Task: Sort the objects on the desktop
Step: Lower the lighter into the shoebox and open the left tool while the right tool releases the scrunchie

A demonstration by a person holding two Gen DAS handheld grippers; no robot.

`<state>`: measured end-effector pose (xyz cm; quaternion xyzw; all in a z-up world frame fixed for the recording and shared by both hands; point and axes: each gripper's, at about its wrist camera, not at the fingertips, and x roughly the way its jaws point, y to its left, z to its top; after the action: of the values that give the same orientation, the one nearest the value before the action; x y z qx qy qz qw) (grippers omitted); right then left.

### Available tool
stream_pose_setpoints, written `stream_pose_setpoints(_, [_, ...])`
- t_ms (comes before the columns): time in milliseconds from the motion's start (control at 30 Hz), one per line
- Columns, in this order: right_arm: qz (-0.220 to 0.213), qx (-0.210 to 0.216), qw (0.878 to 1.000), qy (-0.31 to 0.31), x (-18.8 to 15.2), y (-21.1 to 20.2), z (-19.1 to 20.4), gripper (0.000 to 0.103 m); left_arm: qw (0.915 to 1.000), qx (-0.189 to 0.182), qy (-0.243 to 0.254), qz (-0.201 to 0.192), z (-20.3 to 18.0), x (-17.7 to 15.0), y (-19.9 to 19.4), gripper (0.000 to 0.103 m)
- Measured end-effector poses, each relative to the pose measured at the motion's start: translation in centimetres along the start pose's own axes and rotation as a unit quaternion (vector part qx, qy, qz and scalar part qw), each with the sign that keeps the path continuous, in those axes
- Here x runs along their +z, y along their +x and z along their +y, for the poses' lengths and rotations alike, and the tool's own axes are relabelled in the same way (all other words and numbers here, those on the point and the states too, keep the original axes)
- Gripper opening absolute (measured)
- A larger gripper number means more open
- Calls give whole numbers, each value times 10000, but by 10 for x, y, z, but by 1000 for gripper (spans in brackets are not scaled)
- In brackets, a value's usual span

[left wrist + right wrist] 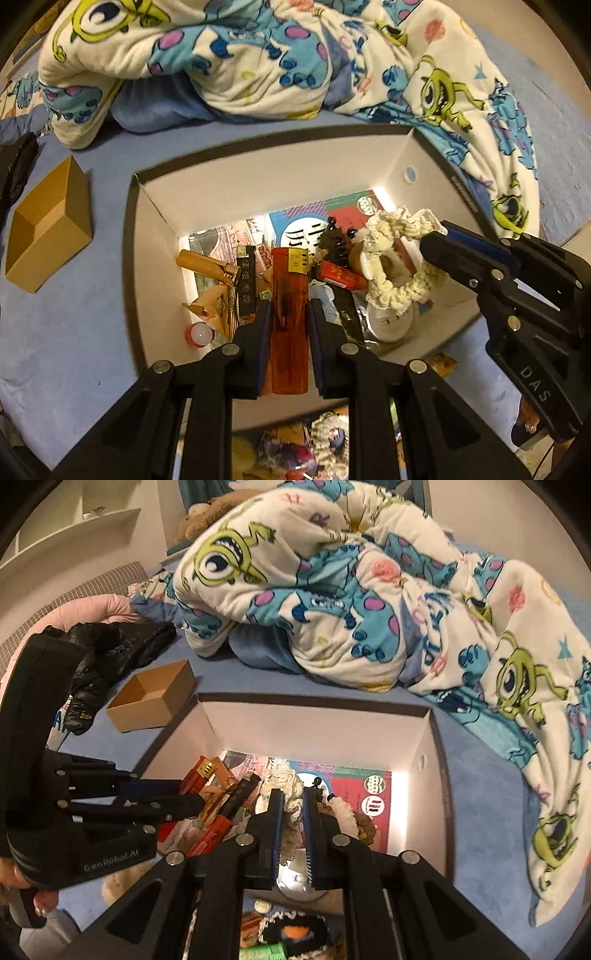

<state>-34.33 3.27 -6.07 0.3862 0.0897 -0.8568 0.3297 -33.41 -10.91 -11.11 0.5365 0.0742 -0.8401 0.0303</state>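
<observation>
Plainly, "DAS" on right tool (436, 236), "GenRobot.AI" on left tool (192, 794)

1. A bed (92, 332) covered in a blue sheet carries everything.
2. A large white-walled box (258, 181) sits open on the sheet, its floor crowded with small items.
3. A small empty brown cardboard box (44, 229) lies on the sheet just left of the large one, apart from it.
4. A bunched cartoon-print blanket (332, 590) lies behind both boxes and trails down the right side.
5. A black padded garment (110, 646) rests on the sheet beyond the brown box.
</observation>
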Motion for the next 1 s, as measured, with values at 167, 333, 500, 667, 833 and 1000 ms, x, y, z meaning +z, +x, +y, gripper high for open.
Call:
stream_pose_setpoints(167, [191,-16,9998,-68,-2,27,1,10,9997,24,-124,200,8,-1,26,20])
stream_pose_setpoints(333, [297,-41,9995,-64,-4,43,1,10,9994,56,-154,297,12,-2,40,20])
stream_pose_setpoints(500, [439,-130,9989,-39,-5,56,-2,10,9991,122,-162,369,14,-2,49,20])
stream_pose_setpoints(667, [522,-163,9985,-14,-6,62,-4,11,9988,162,-130,446,14,-2,56,20])
stream_pose_setpoints(833, [640,-166,9978,47,-8,66,-6,13,9985,185,-115,501,12,-3,59,20])
stream_pose_setpoints(1000, [677,-211,9975,47,-11,67,-7,15,9980,295,-125,548,13,-4,59,20])
